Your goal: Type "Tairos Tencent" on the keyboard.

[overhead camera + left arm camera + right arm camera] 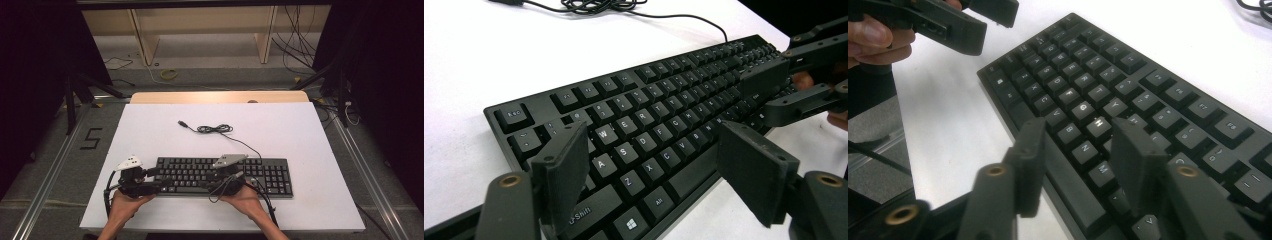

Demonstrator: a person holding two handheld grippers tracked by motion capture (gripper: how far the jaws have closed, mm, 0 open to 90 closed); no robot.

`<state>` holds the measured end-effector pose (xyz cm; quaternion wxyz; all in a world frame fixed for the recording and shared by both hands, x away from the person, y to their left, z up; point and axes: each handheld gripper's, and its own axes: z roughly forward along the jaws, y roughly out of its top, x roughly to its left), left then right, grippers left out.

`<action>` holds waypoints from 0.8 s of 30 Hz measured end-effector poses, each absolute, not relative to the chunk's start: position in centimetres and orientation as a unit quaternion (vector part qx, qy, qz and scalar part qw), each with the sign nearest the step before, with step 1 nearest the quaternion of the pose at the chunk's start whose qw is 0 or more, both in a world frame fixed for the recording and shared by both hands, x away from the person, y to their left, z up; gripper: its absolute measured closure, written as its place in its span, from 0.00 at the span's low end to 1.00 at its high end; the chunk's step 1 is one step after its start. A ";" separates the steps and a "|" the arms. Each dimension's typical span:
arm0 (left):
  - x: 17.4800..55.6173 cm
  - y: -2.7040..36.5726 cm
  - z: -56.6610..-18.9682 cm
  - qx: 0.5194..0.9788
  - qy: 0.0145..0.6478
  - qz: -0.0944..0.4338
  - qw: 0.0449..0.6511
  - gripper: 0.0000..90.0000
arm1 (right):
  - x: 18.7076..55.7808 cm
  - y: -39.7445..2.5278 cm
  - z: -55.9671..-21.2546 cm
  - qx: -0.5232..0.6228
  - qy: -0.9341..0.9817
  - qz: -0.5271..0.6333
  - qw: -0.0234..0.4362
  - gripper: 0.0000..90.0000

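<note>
Black keyboard (223, 176) sits near the front of the white surface (150, 135), left gripper (651, 175) and right gripper (1075, 150) both spread over its front edge, so uneven bites could easily mash keys or skew it.

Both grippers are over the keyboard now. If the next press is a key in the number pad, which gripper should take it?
Right, probably. The right gripper hovers open mid-keyboard, nearer the number pad. The left gripper hangs open over the far left end.
</note>
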<state>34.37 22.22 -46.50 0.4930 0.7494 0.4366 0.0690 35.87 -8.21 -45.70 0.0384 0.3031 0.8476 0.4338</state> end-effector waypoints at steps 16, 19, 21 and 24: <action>34.5 22.3 -46.6 0.757 0.438 0.068 0.480 0.33 | 37.1 -8.3 -44.7 0.319 0.836 0.446 0.040 0.47; 34.5 22.3 -46.6 0.759 0.440 0.066 0.476 0.34 | 37.4 -8.0 -44.7 0.318 0.837 0.443 0.042 0.46; 34.5 22.3 -46.7 0.760 0.442 0.066 0.473 0.35 | 37.5 -7.8 -44.7 0.318 0.837 0.443 0.041 0.45; 34.5 22.4 -46.7 0.762 0.443 0.067 0.468 0.37 | 37.7 -7.5 -44.5 0.315 0.839 0.442 0.043 0.44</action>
